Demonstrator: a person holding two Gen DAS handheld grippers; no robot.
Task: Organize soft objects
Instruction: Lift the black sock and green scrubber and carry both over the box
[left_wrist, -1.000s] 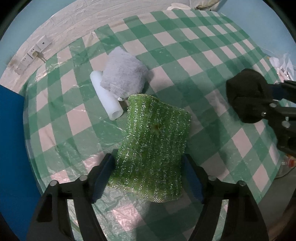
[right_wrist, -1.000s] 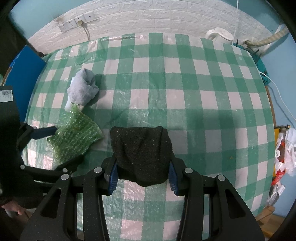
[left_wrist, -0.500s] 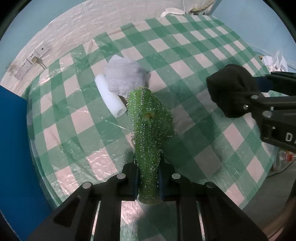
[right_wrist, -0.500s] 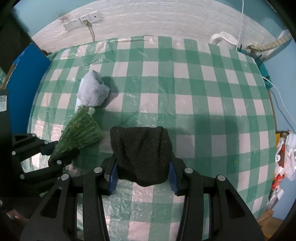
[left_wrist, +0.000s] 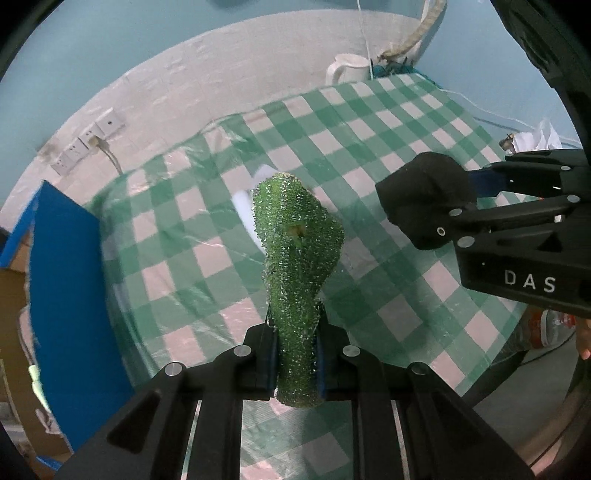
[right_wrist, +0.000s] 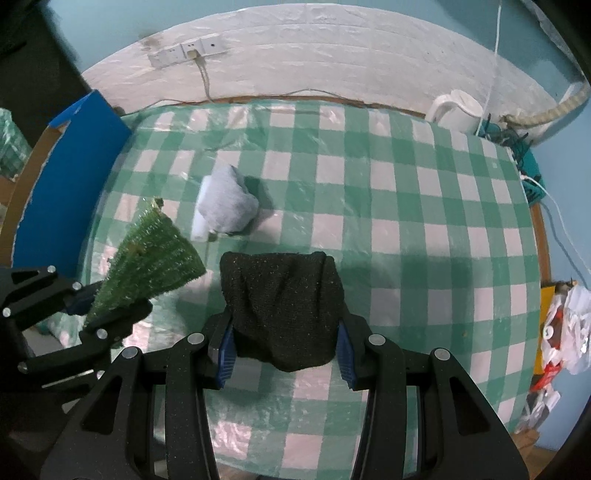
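Holding the green scrub cloth (left_wrist: 301, 266) clamped edge-on in my left jaws (left_wrist: 295, 349), long axis toward 12, lifted off the desk (right_wrist: 406, 229), with the black cloth (right_wrist: 282, 306) pinched in my right jaws (right_wrist: 284, 350), and the grey cloth (right_wrist: 227, 201) lying at 11 from them, nearer my left.

The green cloth (left_wrist: 299, 273) pinched in the left gripper (left_wrist: 295, 350) looks rough and sparkly. The black cloth (right_wrist: 282, 306) squeezed in the right gripper (right_wrist: 284, 350) is fuzzy and dull. Beyond them, the checked table cover (right_wrist: 406, 221) is shiny, crinkly plastic. The grey cloth (right_wrist: 227, 201) looks soft and fluffy.
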